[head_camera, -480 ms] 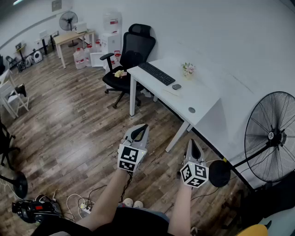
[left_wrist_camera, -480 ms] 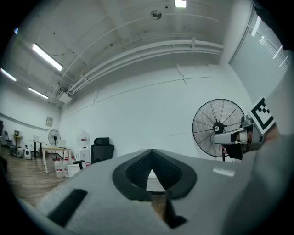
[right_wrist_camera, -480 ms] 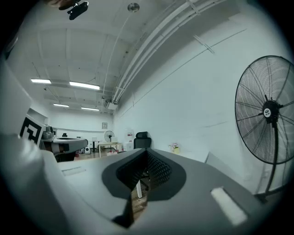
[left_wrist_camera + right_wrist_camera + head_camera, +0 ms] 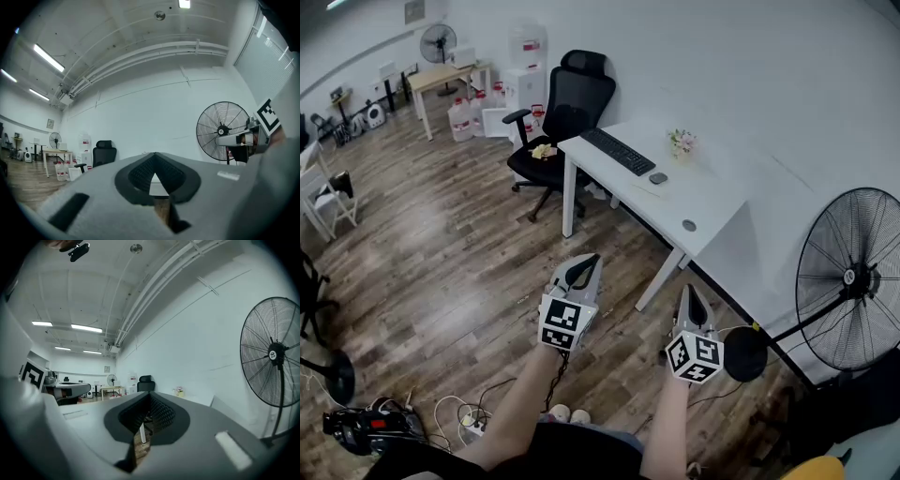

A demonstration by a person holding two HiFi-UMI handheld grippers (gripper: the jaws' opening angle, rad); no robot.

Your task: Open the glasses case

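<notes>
left gripper: fingers pressed together, empty | right gripper: same | tabletop: 1 o'clock

White desk, black office chair, standing fan on wood floor.

Almost nothing differs. The standing fan beside the table sits a touch further left in the head view, from a slight shift of the camera. Neither the left gripper nor the right gripper has moved relative to the table.
</notes>
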